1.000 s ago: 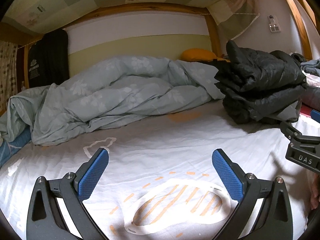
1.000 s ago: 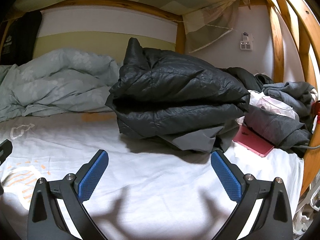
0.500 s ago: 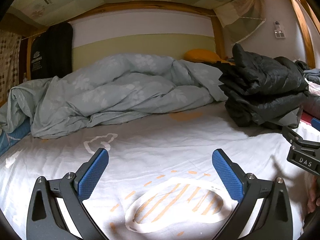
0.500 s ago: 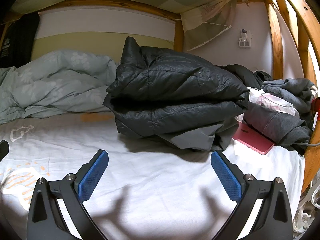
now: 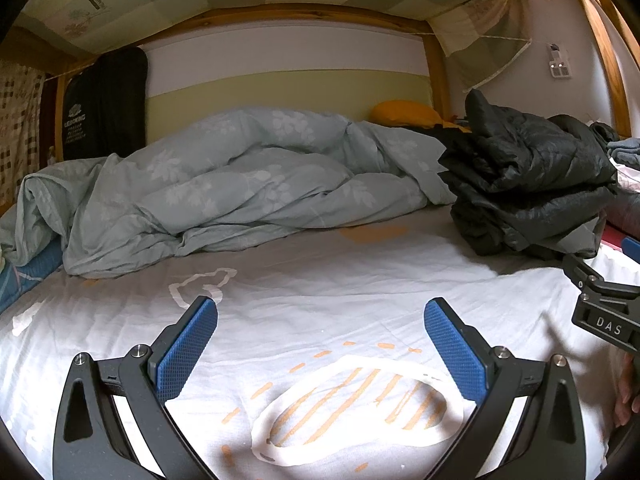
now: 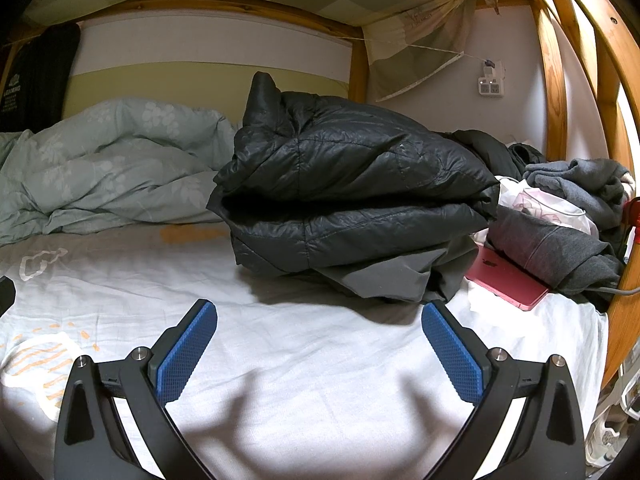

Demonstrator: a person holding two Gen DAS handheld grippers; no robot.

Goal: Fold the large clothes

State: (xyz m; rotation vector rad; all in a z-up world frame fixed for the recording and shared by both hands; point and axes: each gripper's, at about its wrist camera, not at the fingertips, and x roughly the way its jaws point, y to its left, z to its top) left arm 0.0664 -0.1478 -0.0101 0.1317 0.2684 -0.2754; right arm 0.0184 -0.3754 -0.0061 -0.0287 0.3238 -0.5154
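Resting folded, puffy quilted black jacket (image 6: 352,200), wrinkled sheet (image 6: 320,360)

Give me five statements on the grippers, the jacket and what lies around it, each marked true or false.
1. Both grippers are open and hold nothing. True: the left gripper and the right gripper both stand wide over the sheet.
2. The black jacket lies spread out flat. False: it sits folded in a stack.
3. A pink flat thing lies to the right of the jacket. True.
4. The quilt is folded neatly. False: it is bunched up along the wall.
5. The right gripper touches the jacket. False: bare sheet lies between them.
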